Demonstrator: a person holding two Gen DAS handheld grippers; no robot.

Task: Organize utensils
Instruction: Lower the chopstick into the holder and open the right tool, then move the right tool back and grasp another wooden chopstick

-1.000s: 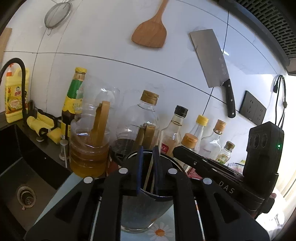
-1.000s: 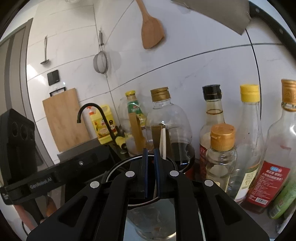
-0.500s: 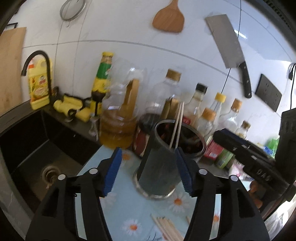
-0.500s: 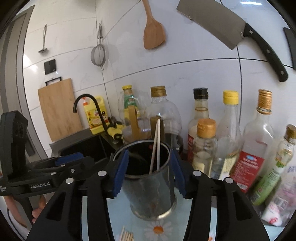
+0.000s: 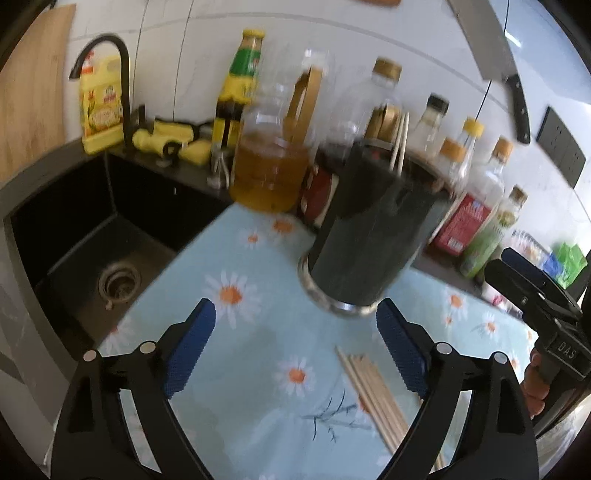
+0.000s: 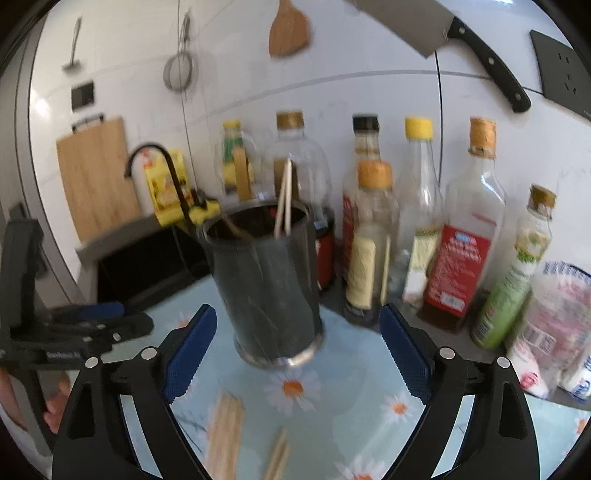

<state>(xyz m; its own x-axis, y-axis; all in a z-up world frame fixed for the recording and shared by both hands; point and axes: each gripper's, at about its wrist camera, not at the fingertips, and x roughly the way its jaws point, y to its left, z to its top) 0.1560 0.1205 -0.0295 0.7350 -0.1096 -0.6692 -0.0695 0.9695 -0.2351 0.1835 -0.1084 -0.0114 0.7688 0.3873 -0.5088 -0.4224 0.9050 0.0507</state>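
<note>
The daisy-print bench (image 5: 258,369) carries a dark utensil holder (image 6: 264,288) at frame centre, two chopsticks (image 6: 284,195) already standing inside. More chopsticks (image 5: 373,395) lie loose at lower right, awaiting pickup. Both the left gripper (image 5: 295,354) and right gripper (image 6: 297,354) have just been opening, fingers apart, nothing between them.

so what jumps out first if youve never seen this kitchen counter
The dark utensil holder stands mid-counter on the daisy-print mat, with two chopsticks poking out of it. More chopsticks lie loose on the mat in front. Behind stands a row of sauce and oil bottles, and a cleaver hangs on the white wall.
</note>
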